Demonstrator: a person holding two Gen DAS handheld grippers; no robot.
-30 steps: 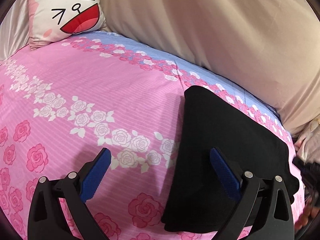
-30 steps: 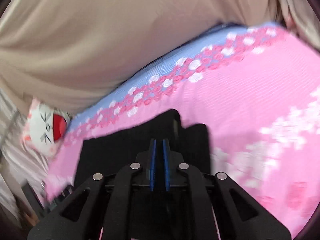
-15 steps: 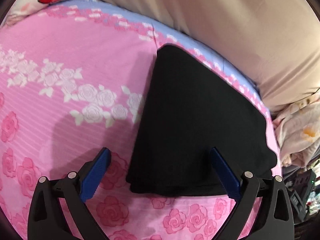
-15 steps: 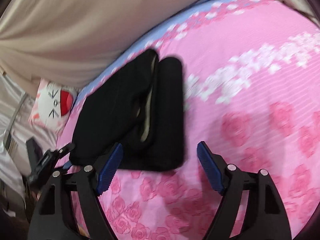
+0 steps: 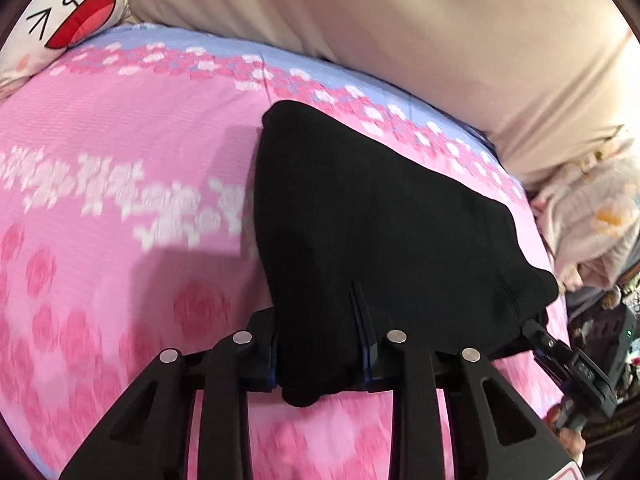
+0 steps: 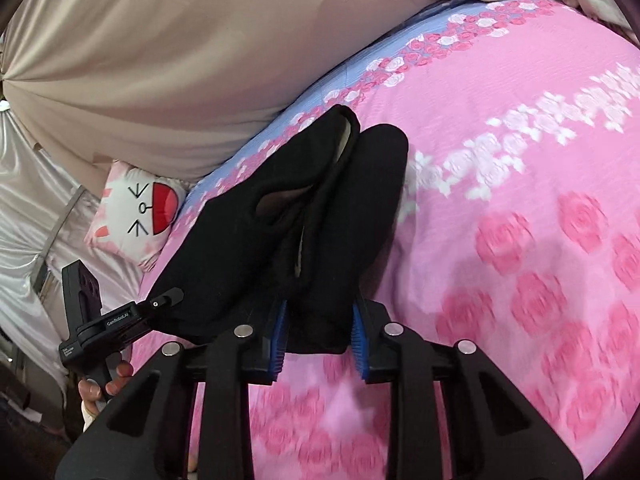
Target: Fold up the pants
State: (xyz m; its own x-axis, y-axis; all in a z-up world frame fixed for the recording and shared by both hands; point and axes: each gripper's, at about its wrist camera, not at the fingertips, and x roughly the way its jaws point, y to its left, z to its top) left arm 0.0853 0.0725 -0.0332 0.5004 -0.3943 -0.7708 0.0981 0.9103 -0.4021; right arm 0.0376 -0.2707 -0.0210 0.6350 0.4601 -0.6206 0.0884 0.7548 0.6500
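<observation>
The folded black pants (image 5: 380,220) lie on a pink rose-print bed sheet (image 5: 120,140). My left gripper (image 5: 320,356) is at their near edge with its jaws closing. A bunched fold of black cloth fills the gap between the blue pads. My right gripper (image 6: 318,336) is at the other end of the pants (image 6: 248,248), jaws also closing, with a thick fold pressed between its pads. That end gapes open and shows a pale lining. Each view catches the other gripper at the side: the right gripper's tip (image 5: 568,364), and the left gripper's body (image 6: 120,320) held by a hand (image 6: 108,384).
A white cat-face pillow (image 5: 68,12) (image 6: 136,212) lies at the far end of the bed. A beige draped fabric (image 5: 400,20) runs along the far side. A heap of pale cloth (image 5: 592,208) sits past the bed's right edge. Pink sheet (image 6: 520,200) spreads beside the pants.
Both grippers came in to the near edges of the pants. The left went from wide open to closed on the cloth. The right was shut, opened wide, then closed on the fold.
</observation>
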